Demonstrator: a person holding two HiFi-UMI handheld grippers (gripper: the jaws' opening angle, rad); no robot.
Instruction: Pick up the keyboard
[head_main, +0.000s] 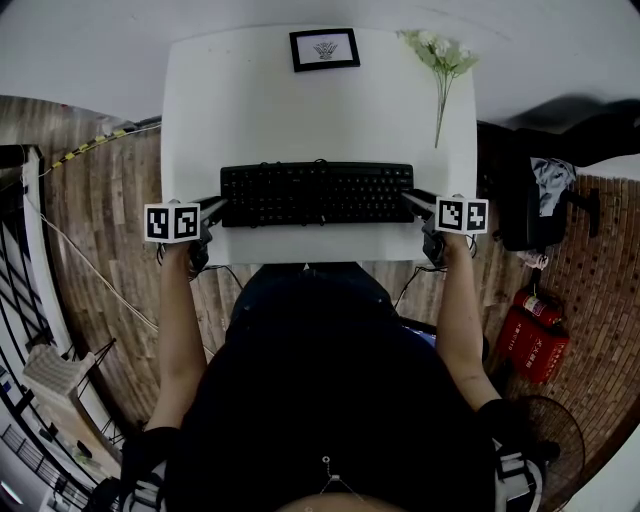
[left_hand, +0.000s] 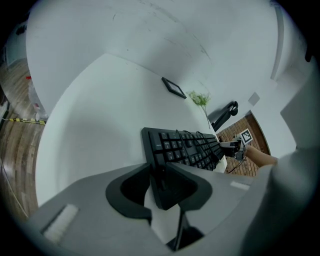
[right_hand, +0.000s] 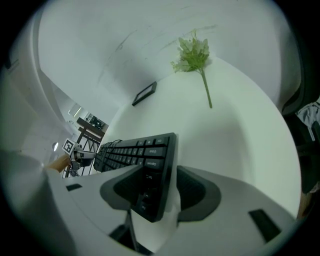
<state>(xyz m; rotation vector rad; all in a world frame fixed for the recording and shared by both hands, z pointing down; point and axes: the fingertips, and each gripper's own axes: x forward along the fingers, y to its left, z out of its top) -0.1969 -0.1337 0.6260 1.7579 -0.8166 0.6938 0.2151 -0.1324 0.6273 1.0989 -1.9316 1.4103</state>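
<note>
— Wood floor (head_main: 100, 230) all round, and a white table (head_main: 250, 110) below me against a pale wall. What do you have on the left?

— Left gripper (head_main: 214, 208), at the table's near-left corner, angled down and inward. Its fingers stand partly apart, with the left end of the keyboard (head_main: 316, 193) between them. On its own view I see a sliver of white between one pad and the black casing, so I read it as not clamped.

— And the keyboard itself?

— Black, lying across the table's near half, its long side parallel to the near edge. Behind it, at the far edge, I see a small dark frame (head_main: 324, 49). To the right of that lies a pale flower (head_main: 441, 60), its stem pointing toward the keyboard's right end but well apart from it.

— Right side?

— Right gripper (head_main: 417, 200) mirrors the left one. Its fingers are spread wide round the keyboard's right end, and a white gap shows between the casing and one pad. I see no squeeze there. Further right, on the floor, I see red extinguishers (head_main: 535, 335).
</note>
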